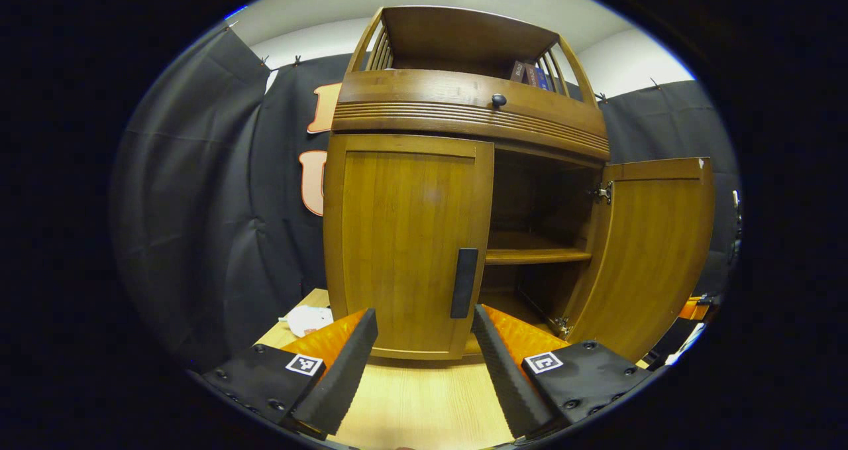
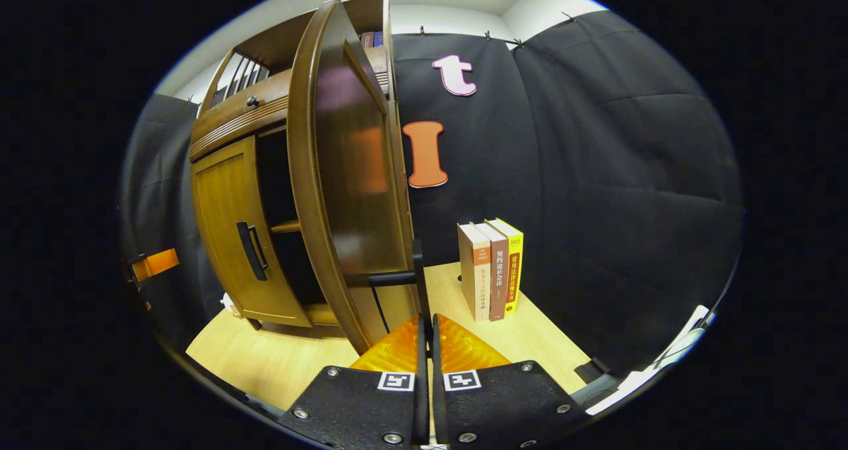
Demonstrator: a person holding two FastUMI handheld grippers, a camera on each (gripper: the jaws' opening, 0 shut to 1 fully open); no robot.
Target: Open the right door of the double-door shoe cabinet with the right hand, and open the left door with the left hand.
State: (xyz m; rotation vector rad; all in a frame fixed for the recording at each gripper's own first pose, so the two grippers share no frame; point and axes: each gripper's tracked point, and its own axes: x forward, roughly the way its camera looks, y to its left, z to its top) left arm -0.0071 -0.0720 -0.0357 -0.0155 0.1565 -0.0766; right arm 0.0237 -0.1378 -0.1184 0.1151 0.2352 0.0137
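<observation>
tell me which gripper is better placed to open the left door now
Left. The left gripper is open and aimed at the closed left door's black handle, which sits just above its gap. The right gripper is shut on the right door's handle.

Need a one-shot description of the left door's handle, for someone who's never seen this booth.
Start at the wooden shoe cabinet standing on the light wood table. Its right door is swung open; the left door is closed. The handle is the upright black bar near that closed door's inner edge, low down, unlike the small round black knob on the drawer front above.
</observation>
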